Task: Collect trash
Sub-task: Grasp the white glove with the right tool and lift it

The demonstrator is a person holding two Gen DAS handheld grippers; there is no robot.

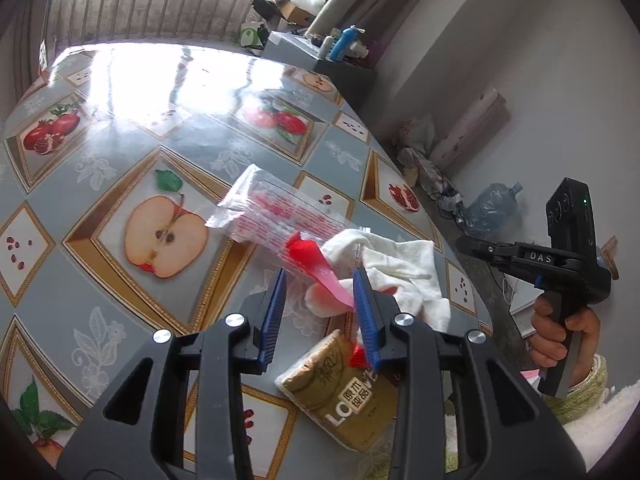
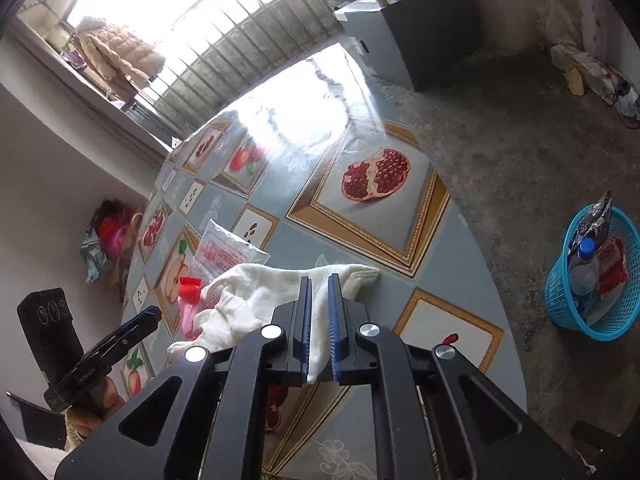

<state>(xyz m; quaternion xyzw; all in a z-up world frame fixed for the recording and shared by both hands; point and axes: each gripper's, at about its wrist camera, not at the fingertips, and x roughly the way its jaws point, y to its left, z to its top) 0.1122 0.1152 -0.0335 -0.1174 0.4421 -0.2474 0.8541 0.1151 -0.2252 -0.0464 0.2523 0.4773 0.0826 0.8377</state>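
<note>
On the fruit-print table [image 1: 120, 152] lie a clear plastic wrapper with red print [image 1: 276, 212], a red and pink plastic piece [image 1: 320, 268], a white cloth [image 1: 396, 272] and a gold tissue pack [image 1: 344, 396]. My left gripper [image 1: 320, 292] is open above the pink plastic, its fingers either side of it. My right gripper [image 2: 319, 292] hovers over the white cloth [image 2: 260, 292], with its jaws close together and cloth showing in the narrow gap between them. The wrapper [image 2: 224, 252] and red plastic [image 2: 188, 286] show behind the cloth.
A blue mesh basket [image 2: 560, 296] with a bottle and wrappers stands on the concrete floor right of the table. A grey cabinet [image 2: 416, 28] stands by the window. A water jug [image 1: 492, 210] and clutter lie along the wall.
</note>
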